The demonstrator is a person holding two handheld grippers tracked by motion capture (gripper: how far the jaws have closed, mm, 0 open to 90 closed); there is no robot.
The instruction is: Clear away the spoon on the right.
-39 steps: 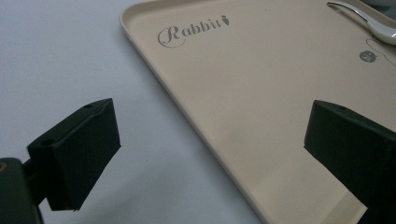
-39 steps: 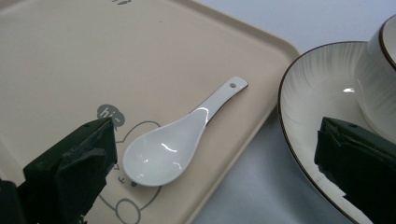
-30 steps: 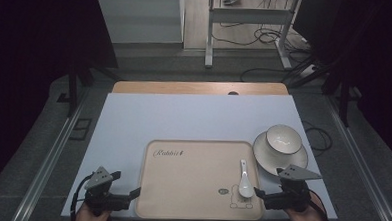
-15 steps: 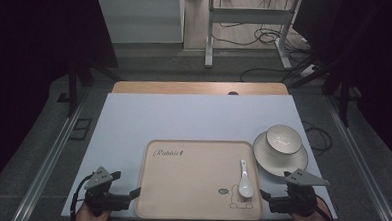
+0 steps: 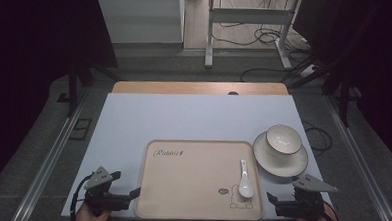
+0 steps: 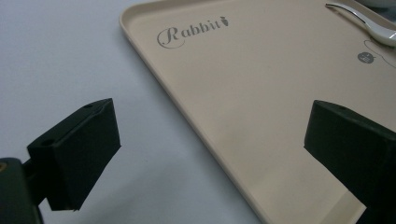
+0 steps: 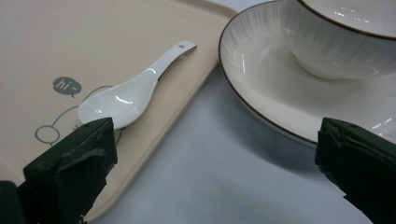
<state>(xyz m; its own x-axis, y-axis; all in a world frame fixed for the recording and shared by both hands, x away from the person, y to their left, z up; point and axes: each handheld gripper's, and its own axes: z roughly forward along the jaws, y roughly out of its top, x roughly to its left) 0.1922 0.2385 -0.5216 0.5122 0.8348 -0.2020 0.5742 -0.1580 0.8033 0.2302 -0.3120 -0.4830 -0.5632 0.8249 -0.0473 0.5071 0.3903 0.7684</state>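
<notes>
Both grippers sit low in the frame, flanking the tray (image 5: 180, 200): left gripper (image 5: 130, 195) and right gripper (image 5: 272, 201), jaws wide and empty, probably poised beside the spoon (image 5: 244, 181).

The bowl (image 7: 355, 32) and plate (image 7: 280, 93) run off the right gripper view's top and right edges. The tray (image 6: 261, 107) extends past the left gripper view's edges.

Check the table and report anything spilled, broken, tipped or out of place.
Nothing stands out. The spoon lies flat on the beige tray, the bowl sits upright on its plate beside the tray, and no spill or damage shows.
</notes>
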